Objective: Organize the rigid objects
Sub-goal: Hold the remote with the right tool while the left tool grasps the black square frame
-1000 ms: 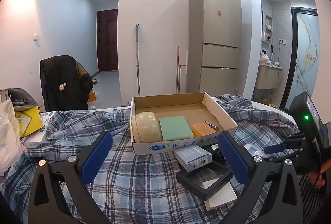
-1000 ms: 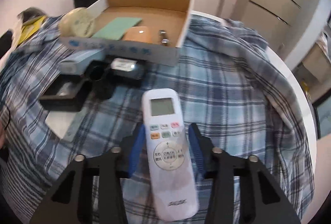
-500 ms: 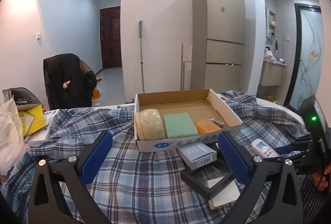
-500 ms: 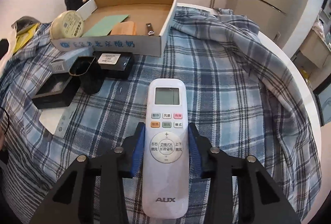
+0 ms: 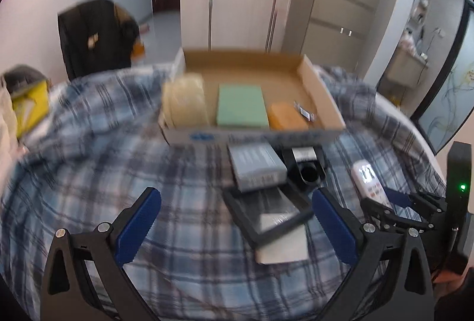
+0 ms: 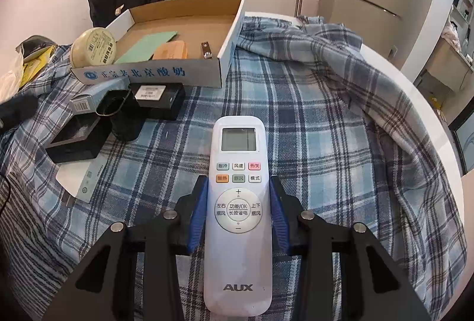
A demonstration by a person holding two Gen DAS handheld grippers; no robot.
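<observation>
Remote (image 6: 238, 202) lifted in right tool (image 6: 238, 214)

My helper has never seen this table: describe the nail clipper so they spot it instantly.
Find the open cardboard box on the plaid cloth. Inside, near its right wall, right of the orange block, lies the nail clipper: the only small shiny metal thing there.

Cardboard box (image 6: 166, 75) behind remote (image 6: 238, 202), small boxes (image 6: 157, 97) between them
</observation>
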